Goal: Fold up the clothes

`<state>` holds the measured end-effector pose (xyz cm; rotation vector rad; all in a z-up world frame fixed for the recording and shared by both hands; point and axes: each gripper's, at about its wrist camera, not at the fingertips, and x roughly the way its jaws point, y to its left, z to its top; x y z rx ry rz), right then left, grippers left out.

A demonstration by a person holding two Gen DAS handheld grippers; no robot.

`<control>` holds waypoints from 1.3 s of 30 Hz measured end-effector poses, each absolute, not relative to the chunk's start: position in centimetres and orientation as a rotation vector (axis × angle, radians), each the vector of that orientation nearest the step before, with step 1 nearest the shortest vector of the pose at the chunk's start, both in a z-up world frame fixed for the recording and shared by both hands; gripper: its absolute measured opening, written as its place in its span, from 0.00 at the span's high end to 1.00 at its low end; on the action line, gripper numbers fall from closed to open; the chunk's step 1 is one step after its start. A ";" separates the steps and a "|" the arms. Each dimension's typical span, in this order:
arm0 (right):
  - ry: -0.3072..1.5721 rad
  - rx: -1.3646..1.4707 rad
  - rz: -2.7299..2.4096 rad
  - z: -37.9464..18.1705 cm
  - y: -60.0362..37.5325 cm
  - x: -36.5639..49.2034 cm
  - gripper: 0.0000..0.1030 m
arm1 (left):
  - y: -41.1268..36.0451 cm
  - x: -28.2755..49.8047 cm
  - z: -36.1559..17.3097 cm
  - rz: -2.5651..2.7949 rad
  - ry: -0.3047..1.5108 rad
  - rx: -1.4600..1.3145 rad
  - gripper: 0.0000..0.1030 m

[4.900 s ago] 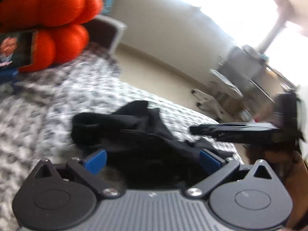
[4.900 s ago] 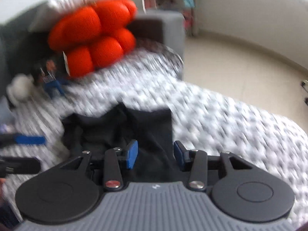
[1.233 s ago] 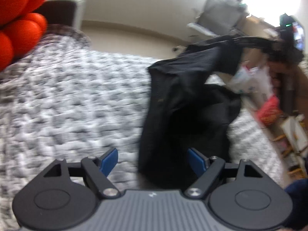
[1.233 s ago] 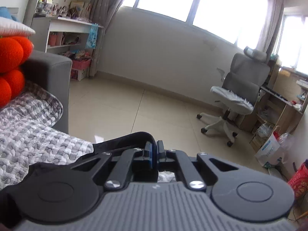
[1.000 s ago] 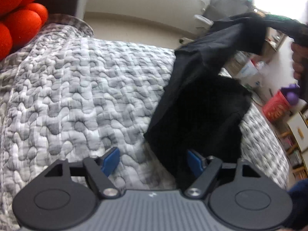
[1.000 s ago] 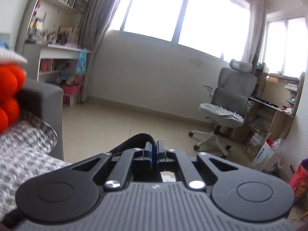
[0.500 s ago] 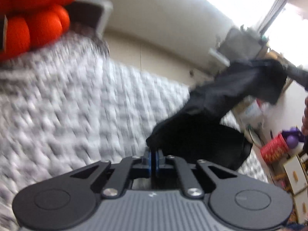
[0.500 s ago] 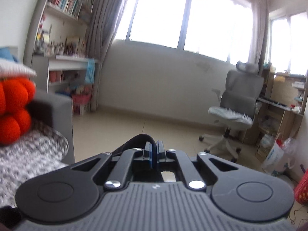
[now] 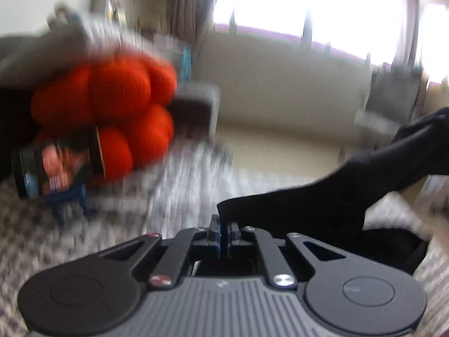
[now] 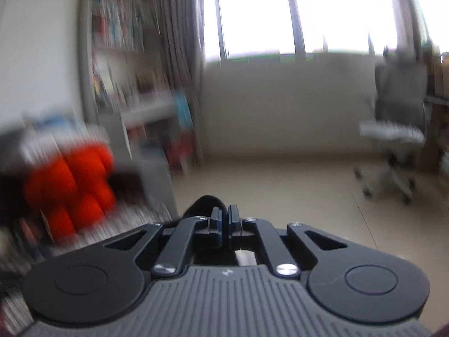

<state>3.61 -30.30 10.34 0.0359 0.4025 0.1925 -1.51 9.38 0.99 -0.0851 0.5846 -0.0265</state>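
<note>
presently, both views are smeared by motion blur, so fine detail is limited. at far left of the left wrist view, an orange bobbled cushion (image 9: 112,112) sits against a dark sofa back, with a labelled tag or packet (image 9: 53,168) in front of it and a small blue object (image 9: 70,199) just below; what these two are cannot be told. a grey-and-white quilted cover (image 9: 174,185) spreads below and to the right of the cushion. at centre, the left gripper (image 9: 223,233) has its blue-padded jaws pressed together on an edge of the black garment (image 9: 322,207). from that pinch the cloth runs rightward and upward, lifted off the cover, to the right edge of the frame, while a lower part of it lies on the cover at lower right. in the right wrist view, the same orange cushion (image 10: 70,185) shows at left with bookshelves (image 10: 120,56) behind it. at centre, the right gripper (image 10: 224,224) has its jaws closed, and a small fold of the black garment (image 10: 204,203) bulges just above and left of the fingertips, gripped between them. further right, a pale tiled floor (image 10: 294,191) and a grey office chair (image 10: 393,140) stand under a bright window (image 10: 308,11).
</note>
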 end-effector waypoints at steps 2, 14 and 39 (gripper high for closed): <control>0.559 -0.057 0.143 6.7 -29.5 6.1 0.97 | 9.4 -0.6 -0.1 -0.049 0.661 -0.090 0.96; 0.812 -0.257 0.158 0.3 -29.5 8.6 0.79 | 9.9 -0.8 -1.3 -0.158 0.784 -0.070 0.42; 0.780 -0.186 0.315 -1.5 -25.8 13.0 0.96 | 8.8 0.5 -2.2 -0.118 0.752 -0.028 0.97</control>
